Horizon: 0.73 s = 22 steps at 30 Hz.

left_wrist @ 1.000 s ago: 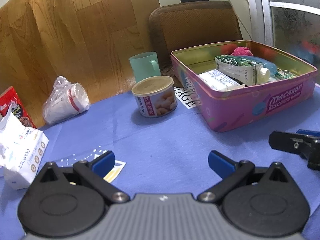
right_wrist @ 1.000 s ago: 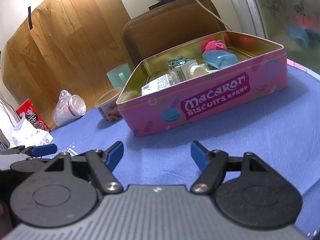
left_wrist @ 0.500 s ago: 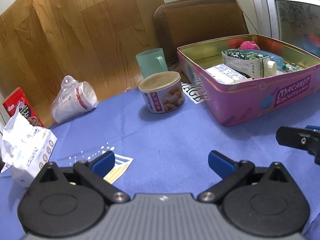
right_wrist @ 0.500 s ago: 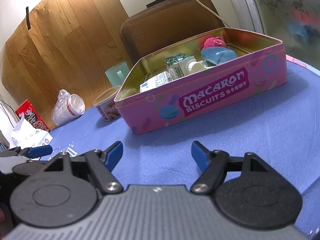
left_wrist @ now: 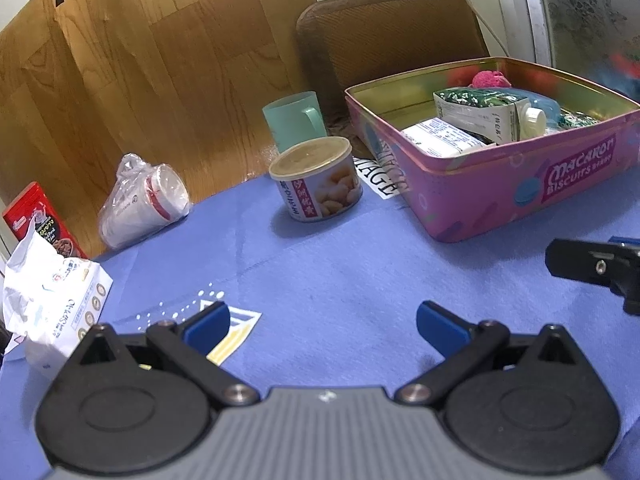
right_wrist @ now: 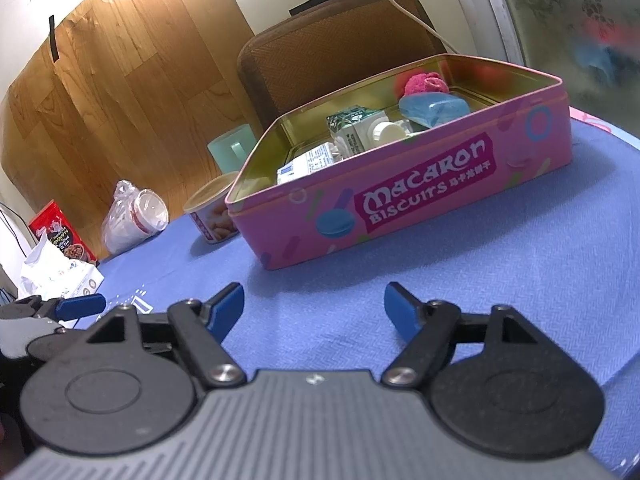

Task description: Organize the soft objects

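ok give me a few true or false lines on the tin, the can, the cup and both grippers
1. The pink tin is open, with a carton and a pink ball inside. True.
2. The can sits inside the tin. False: it stands on the blue cloth outside the tin, to its left.
3. The left gripper is open and holds nothing. True.
4. The right gripper is shut on the pink ball. False: it is open and empty; the ball lies in the tin.
5. The green cup stands behind the can. True.
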Tool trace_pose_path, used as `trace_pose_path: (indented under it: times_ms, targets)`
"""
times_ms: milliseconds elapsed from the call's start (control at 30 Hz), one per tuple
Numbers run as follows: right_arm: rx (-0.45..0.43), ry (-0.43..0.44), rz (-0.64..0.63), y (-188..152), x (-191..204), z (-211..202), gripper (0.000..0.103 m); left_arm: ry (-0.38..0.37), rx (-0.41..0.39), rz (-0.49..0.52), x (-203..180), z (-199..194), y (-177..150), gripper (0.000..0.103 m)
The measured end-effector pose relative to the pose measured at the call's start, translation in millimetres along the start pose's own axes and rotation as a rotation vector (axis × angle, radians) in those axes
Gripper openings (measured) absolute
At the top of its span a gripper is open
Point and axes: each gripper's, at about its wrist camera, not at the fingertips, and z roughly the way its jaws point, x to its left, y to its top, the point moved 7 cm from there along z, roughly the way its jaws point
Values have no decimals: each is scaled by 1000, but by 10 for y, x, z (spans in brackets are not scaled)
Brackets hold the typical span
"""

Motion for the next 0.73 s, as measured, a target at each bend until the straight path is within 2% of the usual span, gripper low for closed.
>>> trace_pose_path:
  times_ms: [500, 733]
  targets:
    - [-1, -1, 1, -3, 0, 1, 79, -30, 16, 4, -64, -21, -10, 103]
    - [1, -2, 0, -4, 3, 5, 79, -92, 10, -24, -70, -29, -7, 103]
